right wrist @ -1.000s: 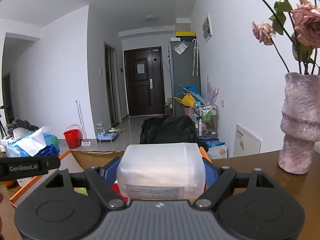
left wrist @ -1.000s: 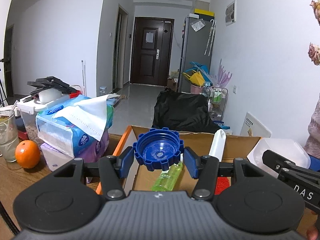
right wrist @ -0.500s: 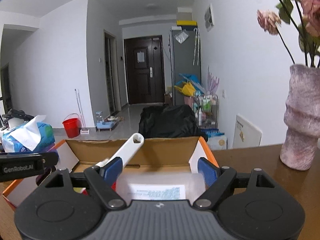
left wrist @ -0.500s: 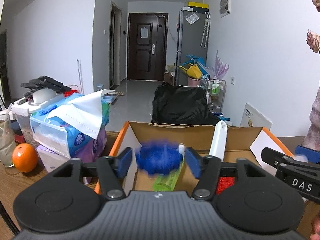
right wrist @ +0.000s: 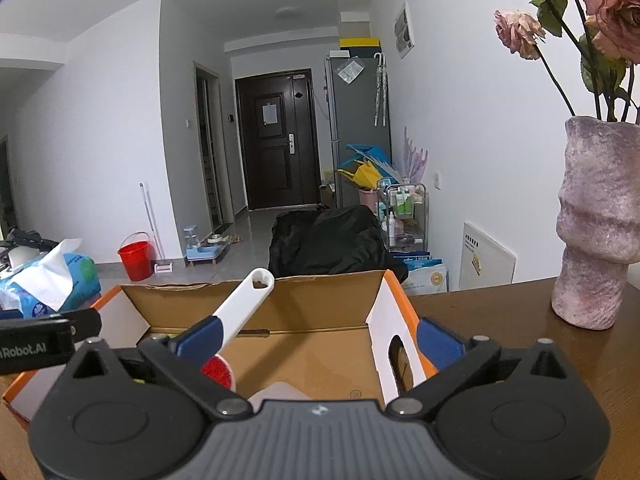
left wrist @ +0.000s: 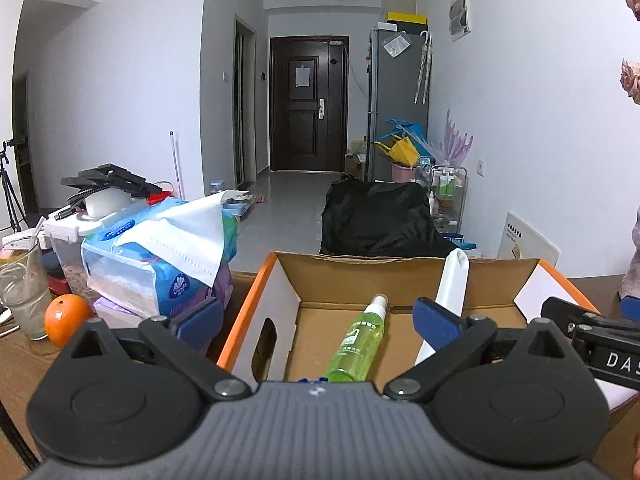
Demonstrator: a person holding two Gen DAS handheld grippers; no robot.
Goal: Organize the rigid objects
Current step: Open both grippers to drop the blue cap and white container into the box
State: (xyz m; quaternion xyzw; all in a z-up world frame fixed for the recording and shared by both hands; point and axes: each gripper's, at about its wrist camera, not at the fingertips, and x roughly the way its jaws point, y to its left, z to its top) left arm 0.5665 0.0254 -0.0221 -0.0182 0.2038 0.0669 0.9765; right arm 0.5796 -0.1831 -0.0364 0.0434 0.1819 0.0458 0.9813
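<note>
An orange-edged cardboard box (left wrist: 248,304) sits right in front of both grippers. Inside it lie a green spray bottle (left wrist: 356,344) and a white-handled brush (left wrist: 452,284) with a red head (right wrist: 218,372). Just under my left gripper's body a sliver of the blue cap (left wrist: 312,380) shows on the box floor. My left gripper (left wrist: 318,322) hangs above the box, its jaws opening wide with nothing between them. My right gripper (right wrist: 320,342) is over the box's (right wrist: 328,296) right part, jaws also opening and empty. The translucent white container (right wrist: 280,394) lies in the box below it.
Left of the box are a tissue pack (left wrist: 160,256), an orange (left wrist: 66,318), a glass with a straw (left wrist: 22,280) and a plastic bin (left wrist: 68,232). A pink vase with dried roses (right wrist: 596,220) stands on the wooden table to the right.
The left gripper let go of the blue cap, which fell into the box. The right gripper released the translucent container, which dropped into the box. Both sets of jaws spread wide.
</note>
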